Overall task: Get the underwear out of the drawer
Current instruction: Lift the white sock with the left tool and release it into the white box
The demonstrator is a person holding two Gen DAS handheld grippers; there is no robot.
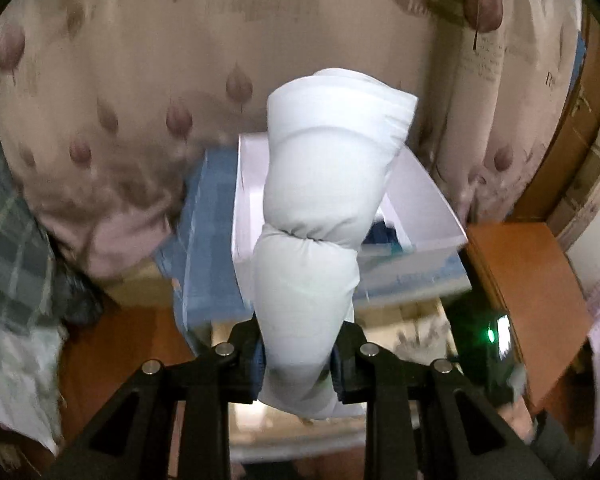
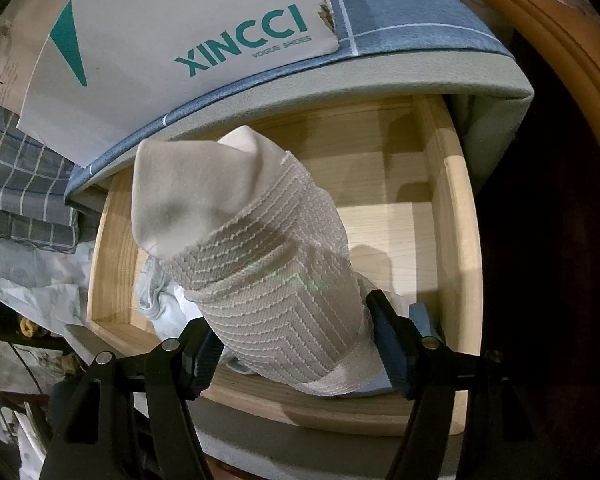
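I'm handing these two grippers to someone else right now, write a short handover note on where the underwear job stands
Left gripper: shut on a rolled white underwear, held up over an open white box with dark items inside.
Right gripper: shut on a beige ribbed underwear roll, lifted above the open wooden drawer.
Done: both rolls gripped and raised.
Left: pale crumpled fabric remains in the drawer's near-left corner, type unclear. Probably drop the white roll in the box, then bring the beige one out.

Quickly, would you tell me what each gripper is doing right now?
Left gripper: closed on a rolled white garment.
Right gripper: closed on a rolled beige ribbed garment.
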